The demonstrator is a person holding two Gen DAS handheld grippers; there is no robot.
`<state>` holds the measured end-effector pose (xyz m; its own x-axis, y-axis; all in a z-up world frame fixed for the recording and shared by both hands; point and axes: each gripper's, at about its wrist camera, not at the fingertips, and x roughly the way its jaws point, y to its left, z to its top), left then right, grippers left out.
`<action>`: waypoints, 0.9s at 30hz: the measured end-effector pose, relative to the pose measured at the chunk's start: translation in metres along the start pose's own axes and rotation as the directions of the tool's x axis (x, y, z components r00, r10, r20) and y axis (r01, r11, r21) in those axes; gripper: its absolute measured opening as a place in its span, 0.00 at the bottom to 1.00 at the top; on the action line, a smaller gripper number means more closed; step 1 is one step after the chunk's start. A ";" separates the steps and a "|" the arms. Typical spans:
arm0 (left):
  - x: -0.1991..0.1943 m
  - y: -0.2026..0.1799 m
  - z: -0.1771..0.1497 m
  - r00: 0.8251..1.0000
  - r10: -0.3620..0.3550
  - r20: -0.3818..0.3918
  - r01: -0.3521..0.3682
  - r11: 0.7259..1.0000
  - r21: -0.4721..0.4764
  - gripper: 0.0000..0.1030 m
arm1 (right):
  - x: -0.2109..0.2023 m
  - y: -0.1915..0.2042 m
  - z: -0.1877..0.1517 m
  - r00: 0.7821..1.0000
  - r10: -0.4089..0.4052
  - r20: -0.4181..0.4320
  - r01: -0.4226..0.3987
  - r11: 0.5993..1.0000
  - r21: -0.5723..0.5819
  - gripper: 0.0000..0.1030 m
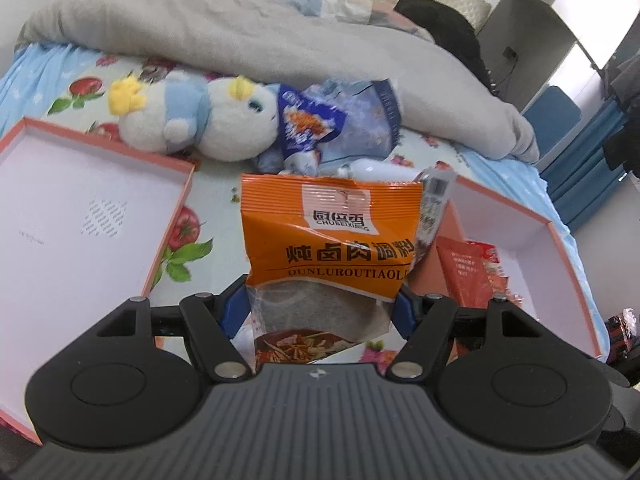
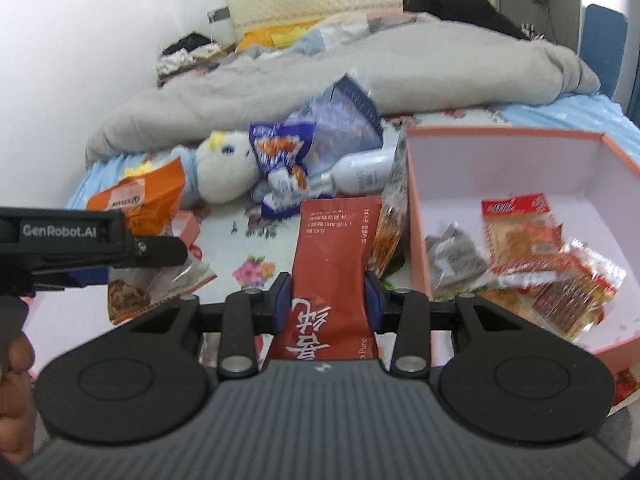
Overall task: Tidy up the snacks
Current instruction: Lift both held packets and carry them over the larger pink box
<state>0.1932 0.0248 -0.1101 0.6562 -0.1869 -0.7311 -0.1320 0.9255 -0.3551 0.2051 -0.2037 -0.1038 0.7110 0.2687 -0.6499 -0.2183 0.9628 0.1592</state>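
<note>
An orange packet (image 1: 332, 240) is gripped in the left claw (image 1: 322, 308) and a red pouch (image 2: 332, 256) in the right claw (image 2: 329, 300), both held above the bed beside the pink box (image 2: 416, 208), presumably for packing.

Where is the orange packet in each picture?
Left wrist view: the orange packet fills the middle, pinched between the left gripper fingers.
Right wrist view: the same packet sits at the left edge, above the left gripper's black body.
Shared landmark: the white and blue plush toy lying behind it on the bed.
</note>
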 end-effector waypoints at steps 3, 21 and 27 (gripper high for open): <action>-0.010 -0.014 0.007 0.999 -0.028 0.018 0.027 0.999 0.017 0.72 | -0.012 -0.006 0.010 0.999 -0.001 0.034 0.001 1.000 0.003 0.40; -0.029 -0.134 0.062 0.985 -0.163 0.061 0.152 0.975 0.160 0.72 | -0.067 -0.071 0.077 0.979 -0.058 0.195 0.045 0.997 0.070 0.40; -0.019 -0.171 0.073 0.979 -0.199 0.046 0.187 0.963 0.192 0.72 | -0.074 -0.095 0.087 0.971 -0.085 0.222 0.067 0.994 0.089 0.40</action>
<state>0.2578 -0.1064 0.0068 0.7026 -0.3524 -0.6182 0.1383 0.9198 -0.3671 0.2314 -0.3125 -0.0062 0.8575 0.1852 -0.4799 -0.1096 0.9773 0.1813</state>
